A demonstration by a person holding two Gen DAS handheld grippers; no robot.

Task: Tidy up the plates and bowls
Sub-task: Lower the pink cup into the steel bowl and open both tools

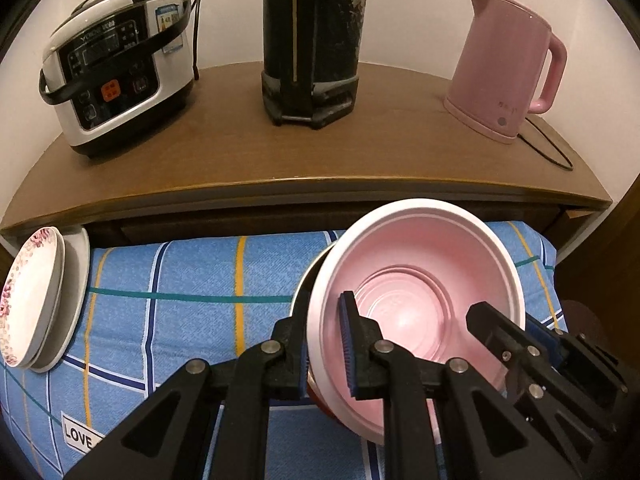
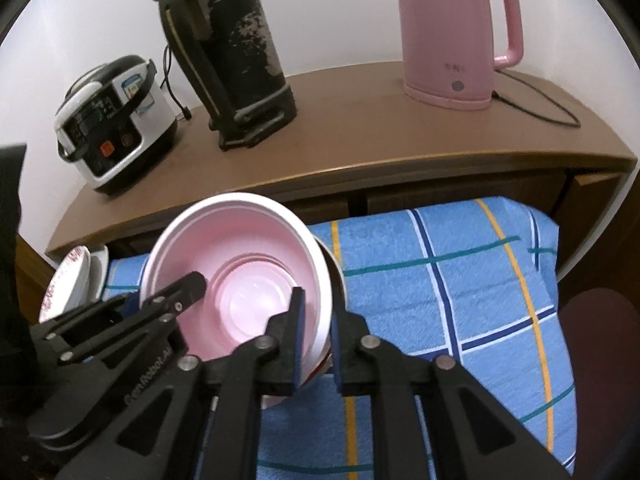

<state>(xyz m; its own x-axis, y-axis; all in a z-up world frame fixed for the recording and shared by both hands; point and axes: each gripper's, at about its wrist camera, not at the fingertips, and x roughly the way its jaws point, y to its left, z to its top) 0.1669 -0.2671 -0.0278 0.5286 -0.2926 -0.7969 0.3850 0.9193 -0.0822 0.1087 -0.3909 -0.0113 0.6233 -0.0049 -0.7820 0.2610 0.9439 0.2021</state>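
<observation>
From my left wrist, my left gripper (image 1: 326, 344) pinches the near-left rim of the pink bowl (image 1: 416, 288), its jaws nearly together on smooth, thin plastic; the bowl tilts above the checked bedspread (image 1: 192, 280). Glossy floral plates (image 1: 32, 296) lean at the left.

From my right wrist, my right gripper (image 2: 318, 344) clamps the opposite rim. Setting it down seems next, both releasing evenly.
</observation>
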